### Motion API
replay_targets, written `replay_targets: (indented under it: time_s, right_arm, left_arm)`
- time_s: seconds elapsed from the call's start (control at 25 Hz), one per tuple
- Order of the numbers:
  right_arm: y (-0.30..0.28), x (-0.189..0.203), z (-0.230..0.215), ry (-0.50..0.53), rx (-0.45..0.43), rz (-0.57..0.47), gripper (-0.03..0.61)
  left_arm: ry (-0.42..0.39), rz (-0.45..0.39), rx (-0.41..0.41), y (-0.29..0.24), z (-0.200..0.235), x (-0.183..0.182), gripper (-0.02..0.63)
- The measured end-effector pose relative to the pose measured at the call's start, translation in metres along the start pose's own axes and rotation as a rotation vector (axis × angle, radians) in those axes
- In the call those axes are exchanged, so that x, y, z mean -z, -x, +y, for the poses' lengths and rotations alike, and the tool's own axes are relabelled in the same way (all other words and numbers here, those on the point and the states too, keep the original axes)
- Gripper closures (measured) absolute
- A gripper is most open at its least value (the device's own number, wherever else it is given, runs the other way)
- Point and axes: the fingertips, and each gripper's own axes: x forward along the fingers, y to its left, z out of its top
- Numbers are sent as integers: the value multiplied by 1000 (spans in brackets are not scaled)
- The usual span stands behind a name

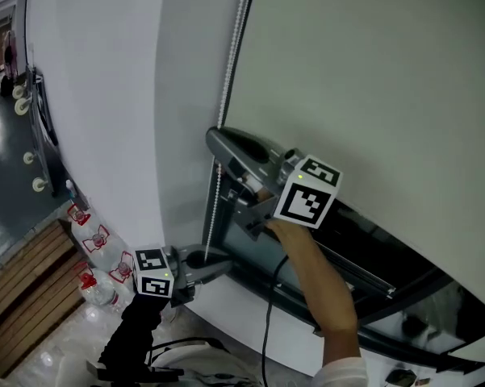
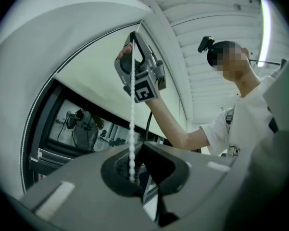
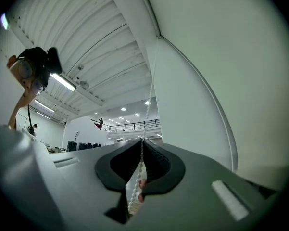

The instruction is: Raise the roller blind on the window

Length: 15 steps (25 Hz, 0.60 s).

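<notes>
Roller blind [image 1: 371, 79] part-raised, head view, left claw [image 2: 142, 143], right claw [image 3: 142, 141] clamped on bead chain [image 3: 147, 112], gripper views

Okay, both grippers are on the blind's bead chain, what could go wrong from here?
1. The right gripper pinches only the thin white bead chain; under a hard pull the beads might slip through its fingers.
2. The left gripper is shut on the same strand lower down; unless it releases, the stretch between them could slacken and tangle, stalling the pale fabric roller blind.
</notes>
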Motion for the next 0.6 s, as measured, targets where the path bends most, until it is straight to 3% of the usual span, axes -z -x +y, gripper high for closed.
replay_targets:
  time_s: [0.4,0.6]
  right_arm:
    - [23,76,4,-99,13,74,565]
    - [28,80,2,-153,5,48,565]
  left_arm:
    - [-5,-14,-9,2,4,-10,615]
    - [-5,-14,-11,5,11,-12,615]
